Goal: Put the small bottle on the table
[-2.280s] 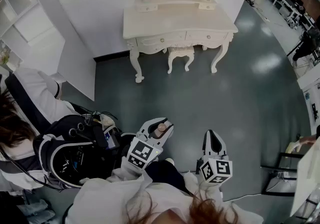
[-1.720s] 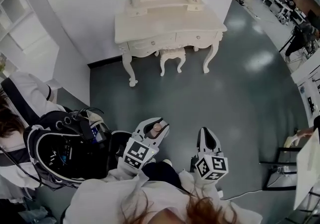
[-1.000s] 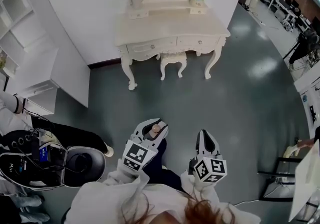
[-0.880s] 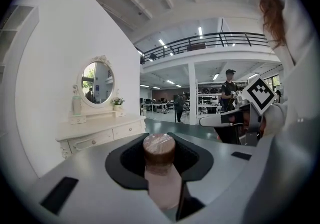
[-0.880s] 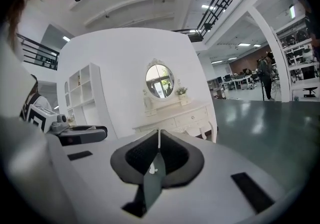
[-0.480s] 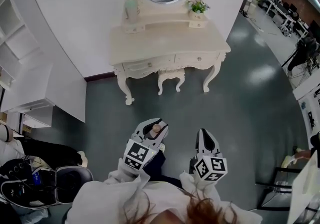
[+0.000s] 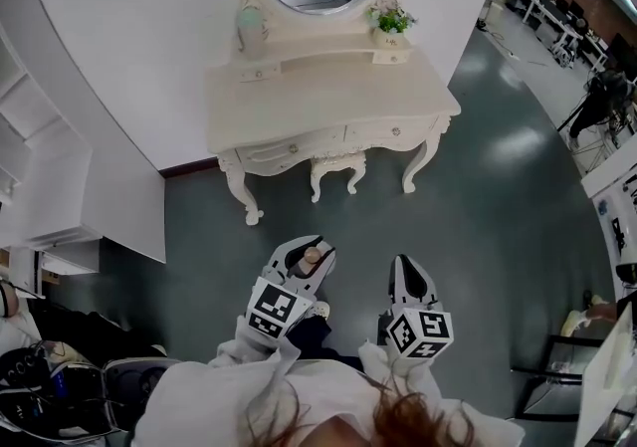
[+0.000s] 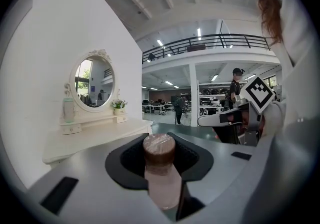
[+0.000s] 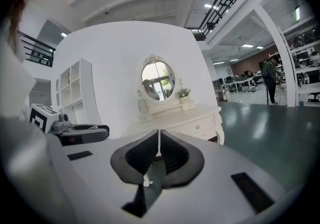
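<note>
Floor opens before table; left hand-held gripper clamps bottle, right hand-held gripper closed.

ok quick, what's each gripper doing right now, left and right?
Left gripper: shut on the small bottle.
Right gripper: shut, nothing between its jaws.

small bottle (brown cap) upright, gripped
</note>
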### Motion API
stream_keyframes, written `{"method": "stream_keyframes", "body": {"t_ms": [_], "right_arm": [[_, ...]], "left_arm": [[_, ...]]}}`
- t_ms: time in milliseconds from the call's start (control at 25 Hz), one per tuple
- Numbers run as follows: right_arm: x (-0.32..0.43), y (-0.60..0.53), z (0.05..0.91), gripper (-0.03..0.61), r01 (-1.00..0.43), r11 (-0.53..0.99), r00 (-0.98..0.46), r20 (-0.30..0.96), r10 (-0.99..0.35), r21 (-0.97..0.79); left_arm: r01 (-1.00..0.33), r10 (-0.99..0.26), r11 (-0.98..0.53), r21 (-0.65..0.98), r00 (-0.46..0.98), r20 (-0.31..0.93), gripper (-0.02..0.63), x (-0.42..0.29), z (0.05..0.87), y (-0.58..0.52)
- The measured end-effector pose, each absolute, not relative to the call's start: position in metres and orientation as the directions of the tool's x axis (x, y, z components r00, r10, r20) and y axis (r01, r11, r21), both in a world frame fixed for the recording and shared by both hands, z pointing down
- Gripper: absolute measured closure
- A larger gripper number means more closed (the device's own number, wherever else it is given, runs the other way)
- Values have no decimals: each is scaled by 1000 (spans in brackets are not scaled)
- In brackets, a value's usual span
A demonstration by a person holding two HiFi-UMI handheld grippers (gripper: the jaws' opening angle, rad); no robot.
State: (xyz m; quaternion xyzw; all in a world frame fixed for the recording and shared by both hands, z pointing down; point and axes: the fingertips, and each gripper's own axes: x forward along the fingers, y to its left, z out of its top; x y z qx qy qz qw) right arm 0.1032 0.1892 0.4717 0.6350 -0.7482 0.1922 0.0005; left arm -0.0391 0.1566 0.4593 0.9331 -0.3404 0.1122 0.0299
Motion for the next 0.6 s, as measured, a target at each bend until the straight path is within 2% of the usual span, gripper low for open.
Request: {"method": "stream_keyframes", "body": {"t_ms": [600], "right_arm": [[81,114,467,541,-948,120,-198,249,-948,-296]], "left_arm": [[-608,-598,-793,-38,766,239,491,-53,454,85]]}}
